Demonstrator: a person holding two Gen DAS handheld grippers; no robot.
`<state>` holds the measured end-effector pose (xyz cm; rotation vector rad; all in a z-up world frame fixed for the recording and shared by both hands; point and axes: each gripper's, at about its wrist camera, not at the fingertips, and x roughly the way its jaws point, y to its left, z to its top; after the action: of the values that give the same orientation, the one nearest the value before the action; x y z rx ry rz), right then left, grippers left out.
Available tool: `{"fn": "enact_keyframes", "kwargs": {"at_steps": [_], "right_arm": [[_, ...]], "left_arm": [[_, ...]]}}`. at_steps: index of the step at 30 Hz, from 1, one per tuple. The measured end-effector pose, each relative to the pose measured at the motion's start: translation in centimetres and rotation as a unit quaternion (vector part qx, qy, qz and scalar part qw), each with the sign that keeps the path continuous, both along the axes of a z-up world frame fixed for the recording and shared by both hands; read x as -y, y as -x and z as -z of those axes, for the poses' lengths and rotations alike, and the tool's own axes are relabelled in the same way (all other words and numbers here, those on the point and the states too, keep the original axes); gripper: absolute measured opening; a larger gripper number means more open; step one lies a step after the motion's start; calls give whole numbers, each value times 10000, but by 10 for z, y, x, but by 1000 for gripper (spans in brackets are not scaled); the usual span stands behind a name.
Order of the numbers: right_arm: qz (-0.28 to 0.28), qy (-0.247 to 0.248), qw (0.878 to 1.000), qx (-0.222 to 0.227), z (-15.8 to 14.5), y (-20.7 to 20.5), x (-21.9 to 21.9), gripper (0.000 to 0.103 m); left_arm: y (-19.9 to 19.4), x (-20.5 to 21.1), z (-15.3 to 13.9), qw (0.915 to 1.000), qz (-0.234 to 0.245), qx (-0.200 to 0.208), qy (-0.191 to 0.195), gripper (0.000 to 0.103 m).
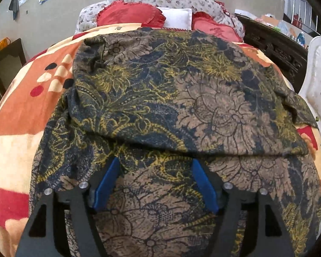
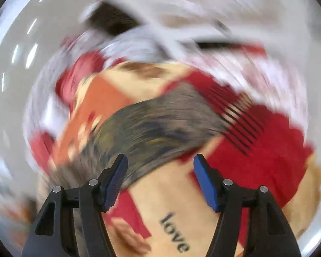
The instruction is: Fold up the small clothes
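Plush patchwork blanket [image 1: 21, 111] under crumpled floral-print garment [image 1: 182, 98]; left claw [image 1: 155, 165] spread.

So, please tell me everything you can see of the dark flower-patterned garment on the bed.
The garment is thin, soft-looking cloth printed with brown, navy and yellow flowers. It lies spread on the orange, cream and red blanket, one layer folded over another, its edge forming a crosswise ridge. The open left gripper hovers above its near part. The right wrist view is too blurred for detail.

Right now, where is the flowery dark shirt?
The shirt is spread on the bed's blanket in the left wrist view, just ahead of the open left claw, with the red pillows behind it.
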<state>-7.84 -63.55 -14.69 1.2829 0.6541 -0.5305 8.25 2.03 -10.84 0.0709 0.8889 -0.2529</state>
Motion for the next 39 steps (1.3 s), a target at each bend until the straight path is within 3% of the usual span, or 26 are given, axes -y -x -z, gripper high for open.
{"fn": "enact_keyframes", "kwargs": {"at_steps": [2,5,11,13,15,16,18,23,27,29,31,35,39], "right_arm": [[390,-528,9976,216,23,11,13,67],[763,-875,9915,582,42,17,22,67],[821,-580,9916,809,43,-9,36,65],[710,-509,9921,903,47,-13,47,47],[576,-603,9925,896,49,-21,50,18],[552,-551,9932,861,48,-21,49,14],[503,-263,9946,869,36,-24,45,9],[112,776,9959,444,-22,-38,29,7],[-685,1515,9842,611,-81,-83,-21,7],[-1341,1841,9700,852,-110,-118,-70,7],[-2137,2159,9455,1171,-138,-156,-139,7],[-3571,2646,8772,1817,-174,-207,-290,7],[-4722,2877,8061,2108,-167,-227,-423,7]], "left_arm": [[0,-3,0,10000,-10,-27,87,76],[-2,-6,0,9999,-17,-42,136,76],[-3,-7,0,9999,-18,-44,142,78],[-3,-7,1,9999,-19,-44,132,78],[-3,-7,1,9999,-17,-44,135,78],[-3,-8,1,9999,-17,-44,142,78],[-3,-7,1,9999,-16,-43,142,78],[-3,-9,1,9998,-16,-41,179,78],[-4,-9,-2,9998,10,-73,178,79],[-4,-12,-7,9995,11,-118,276,79],[-1,-19,-19,9994,-69,10,352,79],[7,-45,-50,9974,-282,327,583,79],[5,-82,-76,9942,-702,514,629,79]]}}
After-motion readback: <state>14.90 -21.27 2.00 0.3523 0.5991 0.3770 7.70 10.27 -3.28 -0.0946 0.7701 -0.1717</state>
